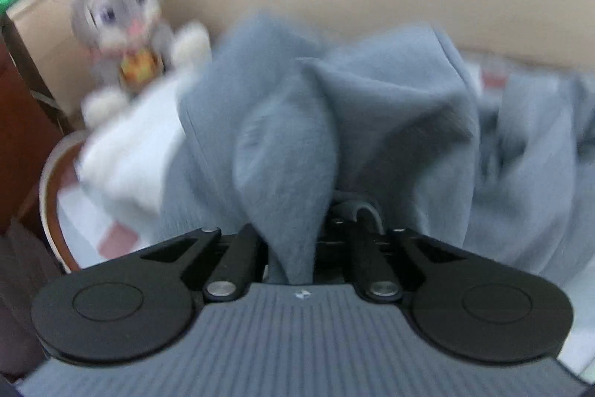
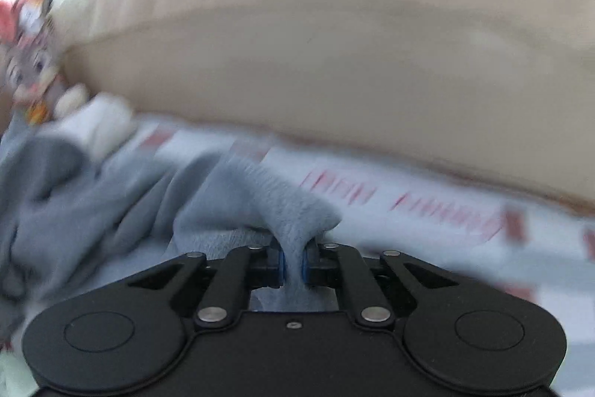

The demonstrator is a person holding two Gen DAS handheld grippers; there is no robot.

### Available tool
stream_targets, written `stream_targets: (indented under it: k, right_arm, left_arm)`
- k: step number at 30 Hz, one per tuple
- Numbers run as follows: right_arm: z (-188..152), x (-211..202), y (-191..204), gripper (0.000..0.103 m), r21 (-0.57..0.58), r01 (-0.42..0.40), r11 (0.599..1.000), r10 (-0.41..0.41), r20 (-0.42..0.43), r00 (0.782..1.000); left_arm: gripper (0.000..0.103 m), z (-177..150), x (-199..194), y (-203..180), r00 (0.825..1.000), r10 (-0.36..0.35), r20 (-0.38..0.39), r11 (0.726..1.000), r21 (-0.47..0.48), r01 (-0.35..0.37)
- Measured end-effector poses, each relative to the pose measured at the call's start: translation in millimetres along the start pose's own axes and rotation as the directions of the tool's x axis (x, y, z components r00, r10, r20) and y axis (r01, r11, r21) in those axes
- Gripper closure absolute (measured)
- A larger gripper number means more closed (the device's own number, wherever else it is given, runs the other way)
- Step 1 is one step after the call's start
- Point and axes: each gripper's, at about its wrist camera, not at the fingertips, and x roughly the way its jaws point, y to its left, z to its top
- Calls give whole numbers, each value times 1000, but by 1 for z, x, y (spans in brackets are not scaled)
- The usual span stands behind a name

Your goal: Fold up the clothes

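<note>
- pinching grey-blue fleece [image 2: 260,196]: right gripper [image 2: 293,265], blue pads [image 2: 281,266] pressed on a bunched fold of it
- left gripper [image 1: 293,248] also clamped on the fleece [image 1: 290,151], cloth draped over the fingers, hiding them
- rest of the fleece lies crumpled on a white sheet [image 2: 409,229] with red marks, between the two grippers
- white cloth [image 1: 126,144] just left of the fleece
- plush rabbit [image 1: 122,25] behind it, against a beige headboard [image 2: 334,69]
- both views motion-blurred
</note>
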Motion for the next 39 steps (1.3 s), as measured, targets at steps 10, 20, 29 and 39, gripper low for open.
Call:
stream_targets:
  k: [10,20,29,39]
  right_arm:
    - [83,-99,-101,96,123,314,941,-337,322,885]
    - [-11,-135,-174,56,188,420,888,-446,125,886]
    - [-92,-127,-189,55,426,322,845,-279,-162,947]
    - [-73,-70,-104,48,277,193,941,-164,-126,978]
  left_arm:
    - [101,124,-42,-21,944,-32,327,997,-49,51]
    - [100,116,-21,-2,930,-315,187,912,-213,352]
    - [100,13,68,-7,896,-416,-157,876,-333,348]
    - [100,-11,44,-34,929,-346,-131,927,-202,317]
